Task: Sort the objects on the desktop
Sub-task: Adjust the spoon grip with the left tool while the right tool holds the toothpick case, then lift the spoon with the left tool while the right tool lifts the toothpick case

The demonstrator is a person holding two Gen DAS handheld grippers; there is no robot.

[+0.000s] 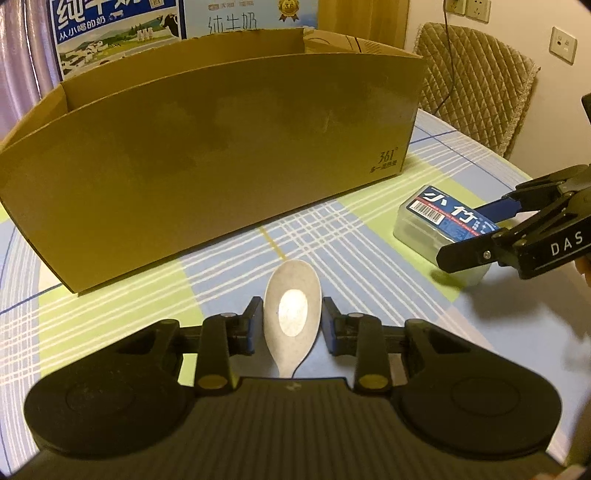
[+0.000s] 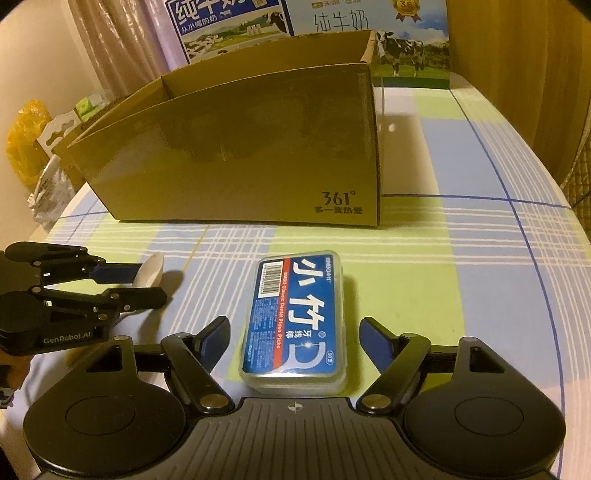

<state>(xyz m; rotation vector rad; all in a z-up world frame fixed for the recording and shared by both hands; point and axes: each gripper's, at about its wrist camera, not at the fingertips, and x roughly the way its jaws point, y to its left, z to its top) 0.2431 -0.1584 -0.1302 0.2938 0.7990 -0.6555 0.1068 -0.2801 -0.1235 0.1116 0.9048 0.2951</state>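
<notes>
Left gripper (image 1: 291, 317) brackets the glossy white ceramic spoon (image 1: 291, 314), blue pads hugging the bowl's sides; whether they actually pinch it, I cannot tell. The handle is cut off beneath the tool. Right gripper (image 2: 293, 338) is spread wide around the clear plastic dental floss picks box (image 2: 295, 321), pads apart from its walls, blue label up. Both lie on the checked tablecloth (image 2: 461, 295), before the matte open cardboard box (image 1: 207, 147). Only the right view shows its "361°" print sharply; its inside stays hidden.

Milk cartons (image 2: 236, 26) behind; quilted chair (image 1: 476, 81); wall sockets (image 1: 562, 44); yellow bag (image 2: 26, 140).
</notes>
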